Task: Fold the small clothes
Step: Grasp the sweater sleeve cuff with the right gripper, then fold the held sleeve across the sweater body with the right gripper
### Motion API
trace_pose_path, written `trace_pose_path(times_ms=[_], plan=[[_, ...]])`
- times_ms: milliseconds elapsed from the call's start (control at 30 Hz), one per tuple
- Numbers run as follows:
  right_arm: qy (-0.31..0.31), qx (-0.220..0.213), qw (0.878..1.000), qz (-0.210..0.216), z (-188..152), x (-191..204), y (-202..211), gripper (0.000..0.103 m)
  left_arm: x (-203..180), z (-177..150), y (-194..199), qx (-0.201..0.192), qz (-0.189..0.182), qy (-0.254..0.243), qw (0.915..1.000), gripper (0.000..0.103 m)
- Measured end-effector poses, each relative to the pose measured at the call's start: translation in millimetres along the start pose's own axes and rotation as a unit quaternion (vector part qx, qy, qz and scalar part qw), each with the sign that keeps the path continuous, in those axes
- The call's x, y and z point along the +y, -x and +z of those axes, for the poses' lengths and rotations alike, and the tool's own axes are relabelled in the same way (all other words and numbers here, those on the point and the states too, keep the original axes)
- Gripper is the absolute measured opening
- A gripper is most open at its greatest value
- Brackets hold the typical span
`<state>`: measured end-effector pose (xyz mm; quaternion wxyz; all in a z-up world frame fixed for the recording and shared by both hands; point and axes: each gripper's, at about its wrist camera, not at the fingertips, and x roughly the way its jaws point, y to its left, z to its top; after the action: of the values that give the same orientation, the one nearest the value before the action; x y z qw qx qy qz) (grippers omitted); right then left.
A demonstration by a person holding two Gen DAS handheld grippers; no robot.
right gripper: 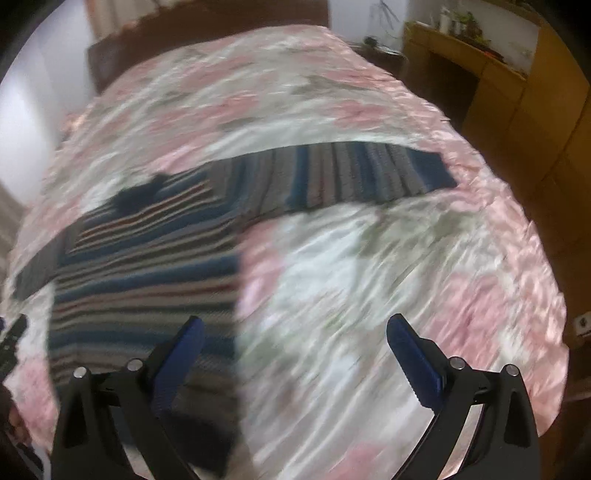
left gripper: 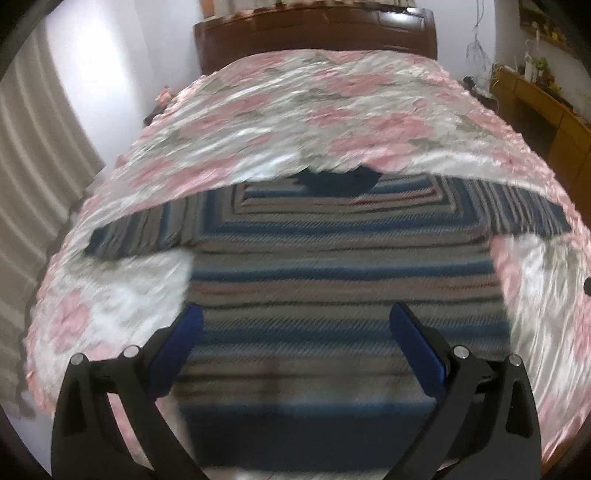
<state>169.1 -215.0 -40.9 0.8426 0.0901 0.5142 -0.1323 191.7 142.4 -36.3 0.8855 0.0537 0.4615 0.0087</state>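
A pink floral bedspread [left gripper: 295, 110] covers the bed. Beyond it stands a dark wooden headboard [left gripper: 314, 33]; right of the bed, a yellow wooden desk [right gripper: 498, 85].

A striped sweater [left gripper: 332, 266] lies flat on the pink floral bedspread [left gripper: 295, 110], sleeves spread to either side, dark collar toward the wooden headboard [left gripper: 314, 33]; the left gripper [left gripper: 295, 314] hovers over its lower body, blue-padded fingers [left gripper: 181, 343] set wide apart, holding nothing.
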Motion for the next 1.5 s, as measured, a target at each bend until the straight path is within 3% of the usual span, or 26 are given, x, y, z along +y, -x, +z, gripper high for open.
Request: trace_pose_path(times_ms=[200,333,433,667,733,833,900,967,1067,1300,1500], plan=[[-0.045,0.049,0.997,-0.035,80,-93,-90,0.099,-93,63,-69,-0.002,-0.018,0.009,0.9998,0.100],[-0.079,0.070,0.993,-0.045,112,-152,-137,0.099,-157,94,-114,0.005,-0.028,-0.006,0.9996,0.100],[-0.116,0.088,0.989,-0.037,126,-191,-172,0.099,-190,108,-141,0.020,-0.051,-0.003,0.9985,0.100],[-0.162,0.109,0.981,-0.016,146,-229,-225,0.097,-222,117,-176,0.013,-0.038,-0.024,0.9989,0.100],[-0.165,0.111,0.980,-0.016,149,-231,-233,0.094,-222,116,-181,0.014,-0.035,-0.026,0.9990,0.100],[-0.165,0.108,0.980,-0.025,157,-233,-243,0.081,-219,116,-190,0.019,-0.029,-0.027,0.9990,0.100],[-0.169,0.100,0.980,-0.027,161,-233,-242,0.049,-217,116,-195,0.022,-0.022,-0.026,0.9992,0.100],[-0.169,0.094,0.981,-0.001,166,-231,-239,0.021,-212,117,-198,0.025,-0.023,-0.022,0.9992,0.100],[-0.148,0.076,0.986,0.002,171,-220,-226,0.016,-204,117,-199,0.025,-0.018,-0.018,0.9994,0.100],[-0.035,0.022,0.994,-0.100,174,-167,-201,0.015,-166,113,-207,0.040,-0.008,-0.012,0.9991,0.100],[0.046,-0.032,0.997,-0.060,186,-74,-168,0.014,-107,111,-225,0.062,0.009,0.019,0.9979,0.100]])
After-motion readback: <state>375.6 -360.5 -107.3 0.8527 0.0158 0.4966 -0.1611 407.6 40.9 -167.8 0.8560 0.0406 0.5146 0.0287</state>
